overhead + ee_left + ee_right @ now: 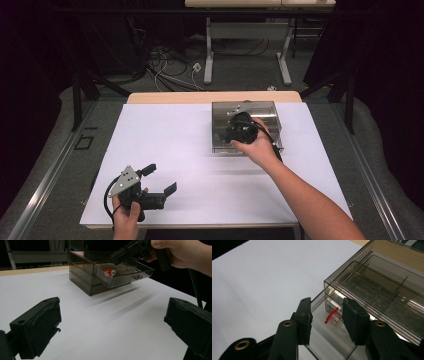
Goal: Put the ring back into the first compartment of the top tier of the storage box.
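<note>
A smoky see-through drawer box [260, 109] stands at the back right of the white table [165, 135]. Its upper drawer [140, 272] is pulled out toward me. A small red and clear piece [330, 316] [108, 272] lies on the drawer floor. My right gripper [325, 312] [235, 131] hangs over the drawer, tilted down, its jaws open on either side of the piece without pressing it. My left gripper [161, 179] [112, 320] rests low at the table's front left, open with nothing between its fingers.
The box top [374, 282] shows several divided compartments. Behind the table's wooden far edge [215, 96] are a desk frame [247, 50] and loose cables [170, 70] on the floor. Dark curtains flank both sides.
</note>
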Available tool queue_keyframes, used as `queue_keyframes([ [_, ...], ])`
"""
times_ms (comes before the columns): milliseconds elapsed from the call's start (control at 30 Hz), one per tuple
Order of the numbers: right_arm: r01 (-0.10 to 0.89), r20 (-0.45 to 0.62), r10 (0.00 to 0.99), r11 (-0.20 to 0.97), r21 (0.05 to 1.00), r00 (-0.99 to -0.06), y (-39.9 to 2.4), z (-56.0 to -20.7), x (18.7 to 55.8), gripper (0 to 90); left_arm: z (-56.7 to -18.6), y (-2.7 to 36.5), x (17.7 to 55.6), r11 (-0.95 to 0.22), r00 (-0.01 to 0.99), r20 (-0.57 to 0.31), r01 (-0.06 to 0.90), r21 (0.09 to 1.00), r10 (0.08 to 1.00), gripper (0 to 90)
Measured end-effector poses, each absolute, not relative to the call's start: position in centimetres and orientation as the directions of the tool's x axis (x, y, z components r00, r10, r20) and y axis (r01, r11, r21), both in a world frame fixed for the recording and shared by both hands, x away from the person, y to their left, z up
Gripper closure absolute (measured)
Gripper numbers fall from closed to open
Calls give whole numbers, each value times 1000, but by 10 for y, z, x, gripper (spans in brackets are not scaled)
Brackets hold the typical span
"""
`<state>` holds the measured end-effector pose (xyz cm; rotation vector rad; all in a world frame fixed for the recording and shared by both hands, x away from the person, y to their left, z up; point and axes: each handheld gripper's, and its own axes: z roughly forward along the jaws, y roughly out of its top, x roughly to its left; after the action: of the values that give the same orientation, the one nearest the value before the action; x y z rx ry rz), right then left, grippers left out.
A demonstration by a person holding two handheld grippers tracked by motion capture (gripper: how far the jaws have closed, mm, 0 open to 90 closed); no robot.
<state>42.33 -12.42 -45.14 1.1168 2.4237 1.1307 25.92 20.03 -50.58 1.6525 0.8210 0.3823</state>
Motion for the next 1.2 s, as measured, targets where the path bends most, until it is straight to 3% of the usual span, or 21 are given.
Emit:
queue_keyframes([
  [567,440,14,674,465,768,-738,-129,-451,418,423,-509,199,266,-54,698,-200,324,945,688,5],
  [767,475,59,684,439,763,-728,-130,-447,413,348,-509,198,266,-50,697,-204,326,944,688,5],
  [1100,451,63,672,421,787,-738,-136,-440,407,270,-508,197,267,-53,702,-207,329,943,681,5],
  [1200,464,82,678,404,788,-730,-138,-440,404,190,-508,197,266,-54,703,-206,328,943,681,5],
])
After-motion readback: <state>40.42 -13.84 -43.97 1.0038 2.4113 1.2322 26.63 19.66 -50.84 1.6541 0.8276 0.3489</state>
